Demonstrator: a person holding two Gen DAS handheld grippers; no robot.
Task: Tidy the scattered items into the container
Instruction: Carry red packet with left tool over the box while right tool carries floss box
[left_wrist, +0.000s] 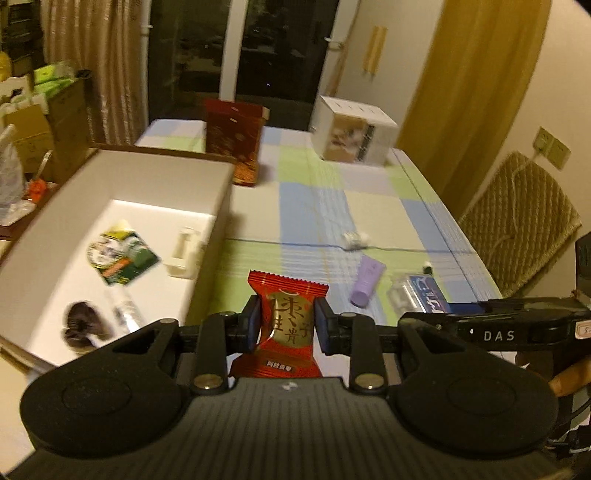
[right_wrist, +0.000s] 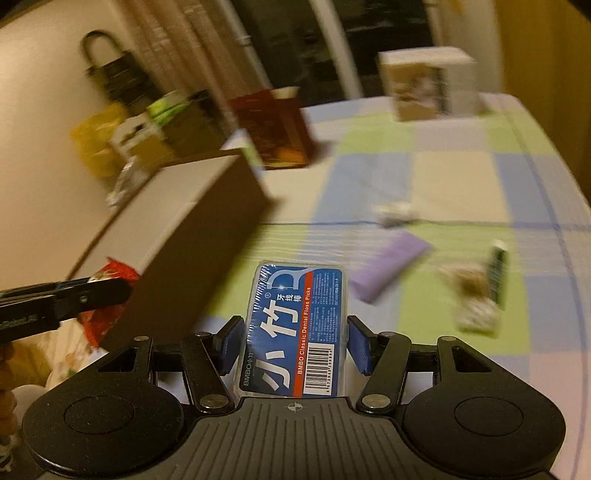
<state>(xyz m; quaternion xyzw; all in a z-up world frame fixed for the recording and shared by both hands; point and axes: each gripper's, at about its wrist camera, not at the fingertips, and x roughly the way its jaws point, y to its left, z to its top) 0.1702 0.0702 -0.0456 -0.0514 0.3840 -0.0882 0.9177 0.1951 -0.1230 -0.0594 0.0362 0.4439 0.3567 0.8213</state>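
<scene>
My left gripper (left_wrist: 287, 323) is shut on a red snack packet (left_wrist: 289, 325) with gold characters, held above the table just right of the white-lined cardboard box (left_wrist: 218, 206). The box holds a green packet (left_wrist: 120, 258), a cream plastic piece (left_wrist: 184, 254), a dark hair tie (left_wrist: 83, 328) and a clear wrapper. My right gripper (right_wrist: 294, 341) is shut on a blue dental floss pick box (right_wrist: 295, 328). In the right wrist view the left gripper (right_wrist: 110, 290) shows at the left with the red packet (right_wrist: 107, 306), beside the cardboard box (right_wrist: 207, 236).
On the checked tablecloth (left_wrist: 314, 206) lie a purple tube (left_wrist: 367, 280), a small white item (left_wrist: 354, 239) and, in the right wrist view, a dark tube (right_wrist: 496, 273) and a crumpled wrapper (right_wrist: 472, 295). A red bag (left_wrist: 236, 144) and a white carton (left_wrist: 352, 134) stand at the back. A woven chair (left_wrist: 517, 221) is at the right.
</scene>
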